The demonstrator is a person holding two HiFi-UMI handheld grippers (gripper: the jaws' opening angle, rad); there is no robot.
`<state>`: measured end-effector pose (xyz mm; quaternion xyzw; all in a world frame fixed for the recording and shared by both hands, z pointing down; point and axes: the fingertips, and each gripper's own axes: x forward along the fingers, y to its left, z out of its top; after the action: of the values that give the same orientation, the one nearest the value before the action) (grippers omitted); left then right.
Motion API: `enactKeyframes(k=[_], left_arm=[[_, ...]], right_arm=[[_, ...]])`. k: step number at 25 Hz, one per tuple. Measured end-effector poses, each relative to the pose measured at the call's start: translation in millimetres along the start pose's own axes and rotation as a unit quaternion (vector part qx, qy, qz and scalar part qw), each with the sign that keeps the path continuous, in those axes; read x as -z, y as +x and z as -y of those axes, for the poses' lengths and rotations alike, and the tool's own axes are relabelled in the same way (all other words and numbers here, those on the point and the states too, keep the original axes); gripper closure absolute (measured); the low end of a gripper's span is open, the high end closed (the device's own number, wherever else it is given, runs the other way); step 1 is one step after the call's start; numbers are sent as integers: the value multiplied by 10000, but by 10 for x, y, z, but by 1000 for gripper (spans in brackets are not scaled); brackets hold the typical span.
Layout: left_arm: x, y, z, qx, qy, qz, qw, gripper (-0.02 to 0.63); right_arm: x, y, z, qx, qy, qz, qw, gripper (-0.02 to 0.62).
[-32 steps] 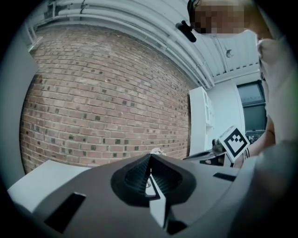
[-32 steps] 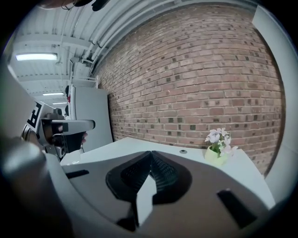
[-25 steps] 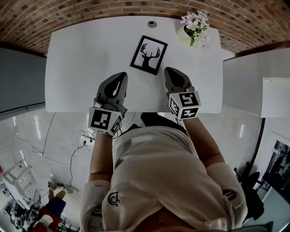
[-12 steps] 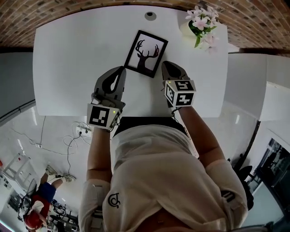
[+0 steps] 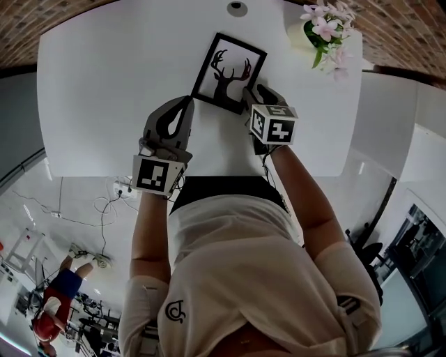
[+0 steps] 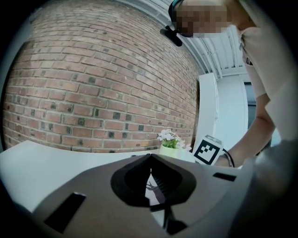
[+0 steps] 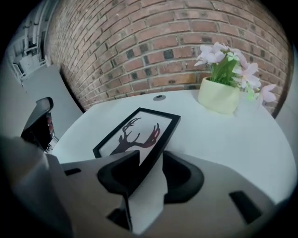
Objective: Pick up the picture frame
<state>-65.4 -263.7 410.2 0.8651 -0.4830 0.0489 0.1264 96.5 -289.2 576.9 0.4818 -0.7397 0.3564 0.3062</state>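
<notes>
Showing the picture frame (image 5: 228, 72) lying flat on the white table (image 5: 104, 84), toward the far edge and a little right of the middle, black border sitting slightly askew, dark antlered deer silhouette facing up. Holding the right gripper (image 5: 251, 94) down at the frame's near right corner, pointing steeply at the table top. Having just been opening its jaws, now standing released and wide apart, with the frame's right border and near right corner lying in the gap between them and neither pad pressing on it. In the right gripper view, covering part of the frame's near edge with the left-hand jaw and hanging the right-hand jaw over bare table. Holding the left gripper (image 5: 187, 103) clenched on nothing, tips meeting, just beside the frame's near left corner, to its left and a touch nearer; not being able to tell whether touching the border. Pointing that gripper almost level toward the brick wall (image 6: 93, 93) beyond the table, with a sliver of the deer print peeking through the narrow slit under the closed tips. Showing a pale pot of pink flowers (image 5: 322, 26) standing at the table's far right corner, well apart from the frame, and a small round grommet (image 5: 236, 8) sitting at the far edge just beyond the frame.
</notes>
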Motion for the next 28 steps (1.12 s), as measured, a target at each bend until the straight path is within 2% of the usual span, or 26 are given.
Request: enactKeyframes(k=[5, 13, 28], left_arm=[[89, -15, -50, -8, -102, -86, 9999, 592], [156, -101, 3, 87, -160, -139, 9997, 592], [340, -695, 38, -16, -142, -239, 9996, 592]], right_arm=[[98, 103, 0, 132, 204, -207, 9995, 439], [120, 109, -21, 275, 358, -157, 9989, 468], [515, -159, -192, 423, 204, -105, 9988, 474]])
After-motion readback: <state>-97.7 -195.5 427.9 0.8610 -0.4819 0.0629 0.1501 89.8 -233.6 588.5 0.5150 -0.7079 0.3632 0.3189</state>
